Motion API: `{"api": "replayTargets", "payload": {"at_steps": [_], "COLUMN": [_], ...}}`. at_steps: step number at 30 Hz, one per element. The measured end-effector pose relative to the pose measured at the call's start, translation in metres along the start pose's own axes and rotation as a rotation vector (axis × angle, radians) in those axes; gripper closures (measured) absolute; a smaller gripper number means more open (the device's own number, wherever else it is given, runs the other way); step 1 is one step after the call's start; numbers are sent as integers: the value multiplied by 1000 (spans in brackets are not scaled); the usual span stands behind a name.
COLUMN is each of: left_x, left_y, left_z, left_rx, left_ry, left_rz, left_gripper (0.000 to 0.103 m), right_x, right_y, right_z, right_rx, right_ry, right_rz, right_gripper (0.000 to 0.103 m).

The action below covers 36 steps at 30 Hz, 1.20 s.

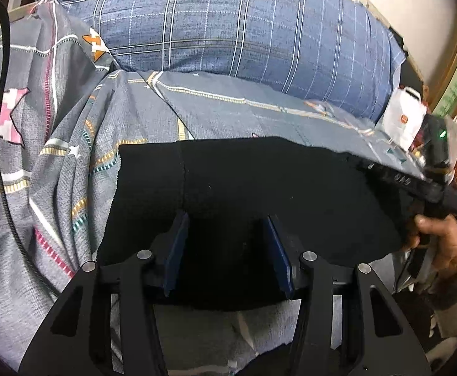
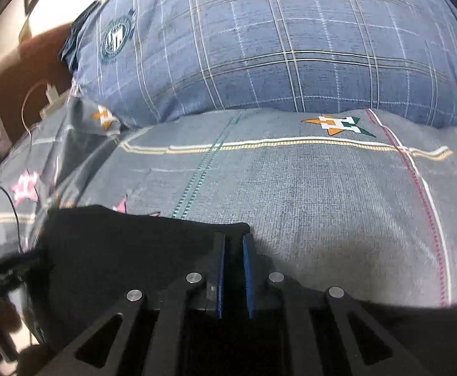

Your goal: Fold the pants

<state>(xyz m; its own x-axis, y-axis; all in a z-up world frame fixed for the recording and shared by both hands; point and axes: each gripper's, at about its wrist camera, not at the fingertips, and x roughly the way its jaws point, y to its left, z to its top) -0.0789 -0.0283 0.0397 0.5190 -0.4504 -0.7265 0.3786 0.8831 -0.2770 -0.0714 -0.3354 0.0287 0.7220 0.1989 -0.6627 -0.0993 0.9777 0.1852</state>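
A: Soft, even indoor light is seen in both views; the wall is washed out to near white.

B: The black pants are rendered almost without detail. Motion blur is noted on the right gripper in the left view. Strong fisheye bending and dark vignetted corners are seen; a soft shadow is cast on the sheet.

Right tool nearly closed on black pants corner, near centre; pants lie on grey patterned bed sheet; blue plaid pillow far behind.
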Motion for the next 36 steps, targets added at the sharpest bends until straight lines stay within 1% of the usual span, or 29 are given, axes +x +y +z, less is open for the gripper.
{"api": "replayTargets", "payload": {"at_steps": [2, 3, 5, 6, 9, 10, 11, 12, 13, 14, 16, 18, 21, 23, 25, 26, 27, 28, 31, 32, 34, 35, 36], "left_x": [-8, -13, -19, -20, -16, -14, -9, -6, -5, -7, -11, -15, -17, -10, -2, 4, 9, 16, 36, 41, 51, 56, 59], "left_y": [-4, -6, -10, -12, -21, -23, -24, -24, -25, -27, -32, -38, -53, -68, -85, -96, -105, -116, -147, -153, -166, -171, -174], "left_z": [2, 3, 2, 2, -7, -10, -14, -17, -20, -20, -17, -12, -3, 4, 10, 14, 16, 19, 27, 28, 33, 36, 38], "left_rx": [-1, -7, -5, 1, 42, 51, 64, 72, 81, 88, 94, 100, 130, 150, 174, 193, 211, 232, 286, 295, 313, 316, 317], "left_ry": [7, 4, 4, 8, 38, 51, 73, 81, 75, 73, 80, 68, 46, 48, 59, 68, 74, 79, 99, 104, 108, 110, 114], "left_rz": [4, -8, -26, -29, -32, -25, -19, -19, -17, -9, -6, -31, -54, -86, -119, -135, -148, -161, -185, -189, -199, -204, -211], "left_gripper": [53, 53, 53, 53, 53, 53, 53, 53, 53, 53, 53, 53, 53, 53, 53, 50, 47, 45, 45, 45, 45, 45, 45], "right_x": [-18, -31, -50, -61, -67, -64, -59, -53, -50, -54, -64, -83, -114, -137, -158, -166, -171, -175, -171, -167, -162, -160, -156], "right_y": [1, 3, 7, 12, 22, 25, 25, 23, 15, 6, -9, -18, -43, -71, -99, -110, -123, -136, -164, -169, -181, -181, -180], "right_z": [2, 2, -4, -12, -35, -45, -54, -63, -69, -71, -71, -74, -84, -92, -97, -99, -100, -101, -106, -105, -107, -107, -105], "right_rx": [3, -1, -24, -46, -98, -128, -157, -176, -166, -126, -18, 18, 58, 109, 150, 168, 186, 203, 231, 238, 249, 242, 229], "right_ry": [-11, -26, -49, -48, -7, 12, 28, 43, 30, -8, -9, -47, -94, -127, -157, -159, -153, -143, -91, -77, -75, -82, -78], "right_rz": [-14, -13, 12, 38, 84, 82, 35, -36, -70, -46, -38, -45, -154, -266, -366, -410, -455, -488, -533, -528, -459, -435, -434], "right_gripper": [91, 90, 89, 89, 89, 89, 89, 89, 89, 89, 89, 87, 83, 83, 80, 75, 72, 72, 72, 72, 72, 79, 87]}}
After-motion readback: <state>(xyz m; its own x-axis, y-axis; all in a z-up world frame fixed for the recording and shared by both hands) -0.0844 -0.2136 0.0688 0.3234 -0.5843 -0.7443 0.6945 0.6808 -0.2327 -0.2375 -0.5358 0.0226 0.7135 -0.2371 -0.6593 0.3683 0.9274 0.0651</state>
